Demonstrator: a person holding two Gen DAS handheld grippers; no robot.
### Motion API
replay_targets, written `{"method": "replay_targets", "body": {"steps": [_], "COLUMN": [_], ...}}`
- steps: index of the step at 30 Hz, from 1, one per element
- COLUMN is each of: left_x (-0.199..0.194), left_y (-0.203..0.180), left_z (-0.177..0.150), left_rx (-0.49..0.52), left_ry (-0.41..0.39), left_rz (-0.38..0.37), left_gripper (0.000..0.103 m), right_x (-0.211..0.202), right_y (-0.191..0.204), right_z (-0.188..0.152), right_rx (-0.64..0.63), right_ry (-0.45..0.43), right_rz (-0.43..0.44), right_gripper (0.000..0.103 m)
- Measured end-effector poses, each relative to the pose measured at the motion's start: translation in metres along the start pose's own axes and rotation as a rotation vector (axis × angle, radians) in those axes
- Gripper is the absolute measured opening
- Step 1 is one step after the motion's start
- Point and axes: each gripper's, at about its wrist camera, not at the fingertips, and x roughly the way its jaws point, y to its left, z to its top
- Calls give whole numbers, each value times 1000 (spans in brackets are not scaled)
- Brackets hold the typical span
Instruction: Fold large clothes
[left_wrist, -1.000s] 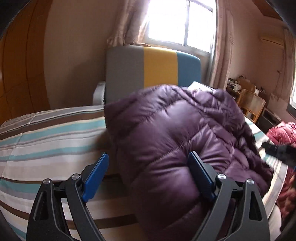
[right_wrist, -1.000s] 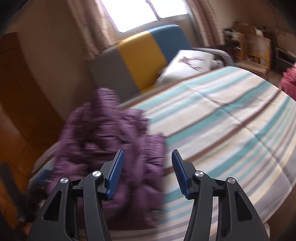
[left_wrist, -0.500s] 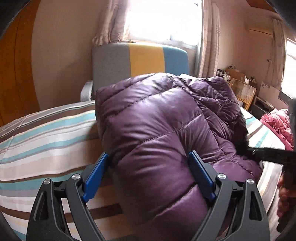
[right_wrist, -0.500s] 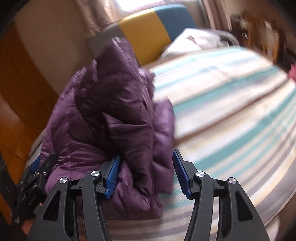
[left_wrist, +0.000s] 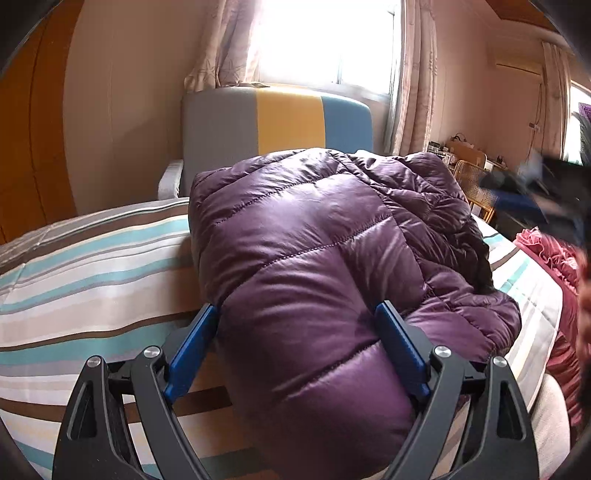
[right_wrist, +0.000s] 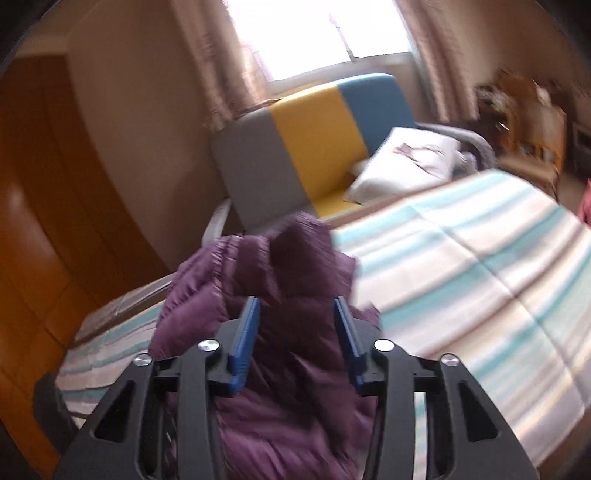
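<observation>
A purple quilted puffer jacket lies bunched on the striped bed. My left gripper stands wide, and a fat padded fold of the jacket fills the gap and touches both blue pads. In the right wrist view, which is blurred, my right gripper has its jaws closing on a raised fold of the jacket, with fabric packed between the pads. The right gripper also shows as a dark blur at the right edge of the left wrist view.
A grey, yellow and blue armchair stands beyond the bed under the window, with a white pillow on its seat. A dark red cloth lies at the bed's right side. An orange wooden wardrobe is on the left.
The jacket has come fully between the left jaws, now reaching the left pad. The right gripper swung onto the jacket, narrowed around a fold, and rose.
</observation>
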Motion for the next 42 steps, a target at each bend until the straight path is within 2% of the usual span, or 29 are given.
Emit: {"method": "replay_targets", "body": {"steps": [3, 5, 6, 7, 9, 11, 15, 18, 21, 24, 27, 31, 34, 40, 42], "left_x": [0, 0, 1, 3, 5, 8, 9, 4, 3, 21, 56, 88, 102, 126, 131], "left_y": [-2, -2, -2, -2, -2, -7, -8, -2, -1, 0, 4, 5, 6, 15, 15], "left_z": [-1, -2, -2, -3, -3, -4, 2, 17, 45, 76, 98, 101, 97, 84, 80], "left_rx": [5, 2, 1, -2, -9, 5, -10, -54, -52, -43, -20, -5, 2, -53, -33], "left_ry": [2, 4, 5, 7, 14, 13, 36, 42, 15, 33, 115, 164, 171, 213, 212], "left_rz": [7, 9, 10, 6, -10, -14, -15, -26, 16, 89, 146, 183, 193, 151, 155], "left_gripper": [87, 87, 87, 87, 87, 87, 87, 87, 86, 86, 85, 86, 87, 88, 89], "right_x": [27, 48, 55, 69, 91, 98, 98, 97, 99, 102, 102, 105, 115, 139, 143], "right_y": [25, 18, 13, 4, -20, -32, -32, -32, -35, -35, -31, -33, -35, -38, -40], "right_z": [7, 3, 1, -5, -22, -33, -41, -43, -43, -41, -29, -14, -9, -13, -16], "right_rx": [-96, -120, -121, -113, -46, -9, -44, -36, -22, -15, -26, -23, -43, -71, -69], "right_ry": [15, 43, 63, 103, 169, 169, 157, 151, 150, 162, 182, 178, 185, 221, 226], "right_rz": [-18, -69, -93, -122, -111, -96, -112, -104, -94, -91, -97, -81, -93, -110, -106], "right_gripper": [34, 32, 23, 20, 19, 17, 17, 17, 17, 17, 17, 17, 17, 17, 17]}}
